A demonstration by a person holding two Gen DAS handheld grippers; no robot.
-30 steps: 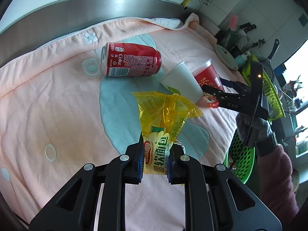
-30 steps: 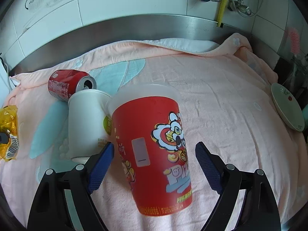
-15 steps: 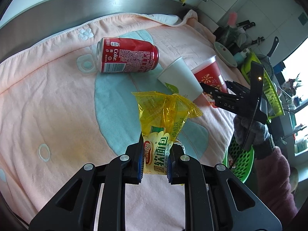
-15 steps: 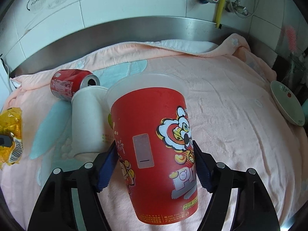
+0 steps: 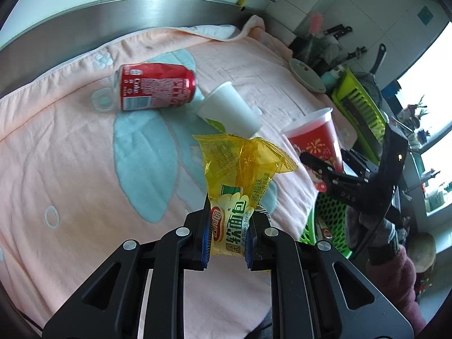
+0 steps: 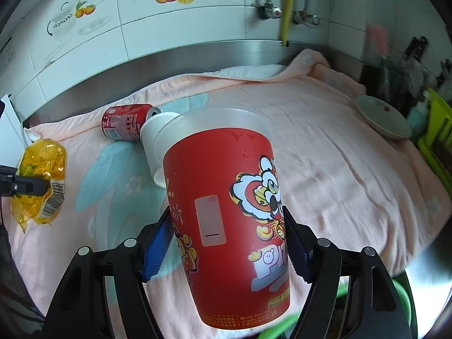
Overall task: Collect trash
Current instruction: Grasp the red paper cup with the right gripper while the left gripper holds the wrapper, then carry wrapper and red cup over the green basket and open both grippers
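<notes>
right wrist: right tool (image 6: 228, 251) clamps red cup (image 6: 228, 226); left tool (image 5: 227, 243) pinches wrapper (image 5: 237, 180).

Your work surface is a steel counter (image 6: 93, 80) covered by a pink towel with pale blue leaf shapes (image 5: 70, 155). On the towel you have a red Coke can lying on its side (image 5: 156, 86) and a white paper cup tipped over (image 5: 228, 110) just beside it. A round ceramic plate (image 6: 382, 117) sits at the towel's far right edge.

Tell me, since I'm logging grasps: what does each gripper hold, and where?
Left gripper: yellow bread wrapper, pinched at its lower end. Right gripper: red Pizza Hut cup, clamped across its lower sides.
</notes>
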